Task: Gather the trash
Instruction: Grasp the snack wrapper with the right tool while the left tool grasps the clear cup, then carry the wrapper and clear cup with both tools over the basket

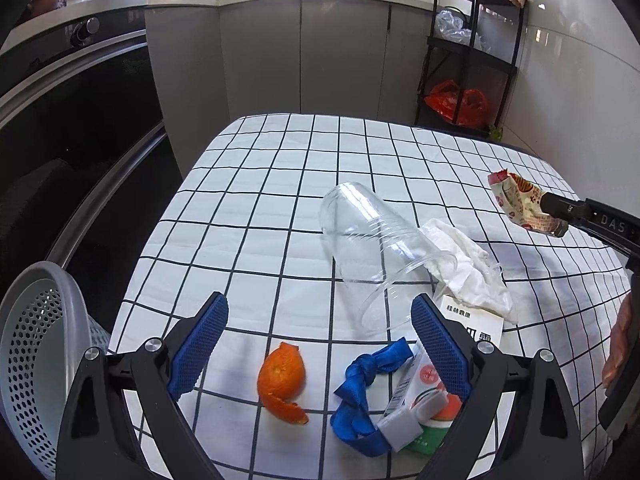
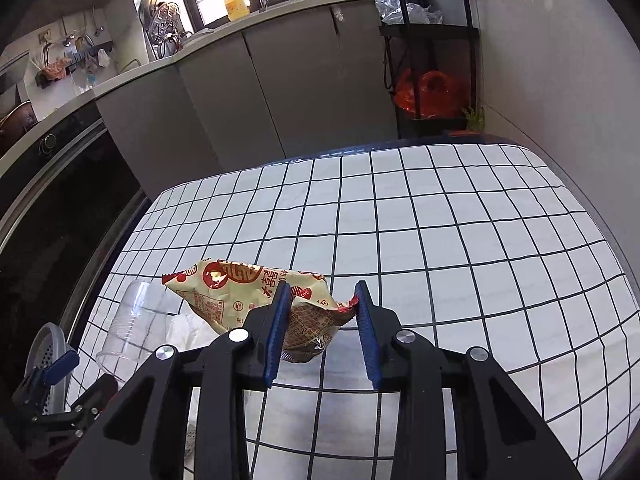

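Above checkered tablecloth (image 2: pixel 440 240), right tongs (image 2: pixel 322 320) pinch crumpled snack wrapper (image 2: pixel 240 284).

A: The white tablecloth with a dark grid of thin lines (image 1: pixel 280 208) sets off everything. Just beside the clear ribbed plastic cup (image 1: pixel 372 240) lies a crumpled white tissue (image 1: pixel 468 268).

B: Nearer than the cup sits a bright orange curl of citrus peel (image 1: pixel 282 380), and beside that a royal-blue knotted ribbon (image 1: pixel 360 384) against a white, red and green small carton (image 1: pixel 420 396).

A: The crumpled cream snack wrapper with red print (image 2: pixel 256 292) is the busiest pattern. Left of the cup, a pale grey perforated plastic basket (image 1: pixel 36 320).

B: Both grippers have black frames with blue textured pads (image 1: pixel 200 344).
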{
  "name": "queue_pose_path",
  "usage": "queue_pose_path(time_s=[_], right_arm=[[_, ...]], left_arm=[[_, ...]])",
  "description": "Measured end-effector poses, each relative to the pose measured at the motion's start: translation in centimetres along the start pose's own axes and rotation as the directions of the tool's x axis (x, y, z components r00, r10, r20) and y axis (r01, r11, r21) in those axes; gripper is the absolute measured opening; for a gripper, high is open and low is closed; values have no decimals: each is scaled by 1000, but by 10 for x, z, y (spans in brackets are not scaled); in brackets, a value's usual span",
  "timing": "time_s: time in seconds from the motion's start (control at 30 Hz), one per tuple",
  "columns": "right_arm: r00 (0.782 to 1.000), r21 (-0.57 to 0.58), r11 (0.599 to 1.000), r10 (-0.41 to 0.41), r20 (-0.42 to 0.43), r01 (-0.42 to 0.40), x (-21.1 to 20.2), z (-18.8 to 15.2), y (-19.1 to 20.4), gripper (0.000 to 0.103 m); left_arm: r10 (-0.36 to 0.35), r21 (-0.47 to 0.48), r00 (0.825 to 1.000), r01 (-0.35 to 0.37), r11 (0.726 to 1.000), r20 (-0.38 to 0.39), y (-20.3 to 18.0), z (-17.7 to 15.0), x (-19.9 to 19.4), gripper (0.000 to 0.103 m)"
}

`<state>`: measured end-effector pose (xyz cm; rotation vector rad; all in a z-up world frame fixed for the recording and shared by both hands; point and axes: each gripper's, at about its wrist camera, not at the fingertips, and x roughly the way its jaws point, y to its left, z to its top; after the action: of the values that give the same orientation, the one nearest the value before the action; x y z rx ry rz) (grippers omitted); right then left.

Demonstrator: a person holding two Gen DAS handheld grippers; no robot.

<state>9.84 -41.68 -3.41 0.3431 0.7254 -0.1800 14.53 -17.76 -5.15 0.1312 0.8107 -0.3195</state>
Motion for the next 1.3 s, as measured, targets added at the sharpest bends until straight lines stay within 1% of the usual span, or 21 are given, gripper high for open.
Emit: queue_pose_path(time_s=[0.1, 0.17, 0.3, 0.4, 0.47, 0.5, 0.57, 0.6, 0.63, 0.77, 0.93, 1.07, 1.2, 1.3], right_arm=[[1000, 9, 1000, 15, 6, -15, -3, 3, -3, 32], [1000, 9, 1000, 18, 6, -18, -4, 4, -4, 32], [1000, -4, 1000, 18, -7, -18, 1, 3, -3, 32], [1000, -8, 1000, 18, -17, -18, 4, 1, -3, 32], [1000, -13, 1000, 18, -20, -18, 5, 1, -1, 32], [1000, -17, 1000, 21, -22, -21, 6, 1, -1, 32], [999, -27, 999, 30, -27, -31, 6, 0, 2, 32], [999, -34, 999, 31, -29, -32, 7, -1, 3, 32], [999, -41, 999, 29, -31, -30, 7, -2, 5, 32], [999, -53, 998, 25, -38, -27, 7, -6, 8, 32], [999, -69, 997, 24, -33, -26, -3, -9, 14, 32], [999, -75, 997, 26, -23, -27, -21, -14, 21, 32], [999, -77, 996, 41, -11, -42, -42, -22, 33, 32], [998, -84, 995, 61, -3, -61, -60, -30, 48, 32]], left_arm=[[29, 16, 999, -28, 999, -17, -10, 3, 12, 90], [52, 23, 998, -52, 998, -18, -13, 4, 16, 88], [51, 19, 998, -50, 999, -32, -14, 8, 25, 76], [50, 18, 998, -50, 999, -33, -16, 11, 29, 64], [42, 11, 998, -42, 999, -39, -17, 12, 31, 49], [38, 9, 998, -38, 999, -42, -16, 12, 32, 44], [37, 12, 998, -36, 999, -50, -16, 12, 34, 18], [36, 13, 998, -35, 999, -57, -15, 12, 35, 12], [35, 12, 997, -34, 999, -62, -15, 12, 36, 8], [39, 8, 999, -39, 999, -37, -10, 13, 29, 7], [47, 3, 999, -47, 999, -8, -5, 14, 8, 7], [47, -2, 999, -47, 999, 24, 4, 16, -20, 7], [67, 2, 995, -68, 998, 68, 20, 11, -56, 7], [75, -9, 995, -75, 997, 70, 37, 4, -78, 7]])
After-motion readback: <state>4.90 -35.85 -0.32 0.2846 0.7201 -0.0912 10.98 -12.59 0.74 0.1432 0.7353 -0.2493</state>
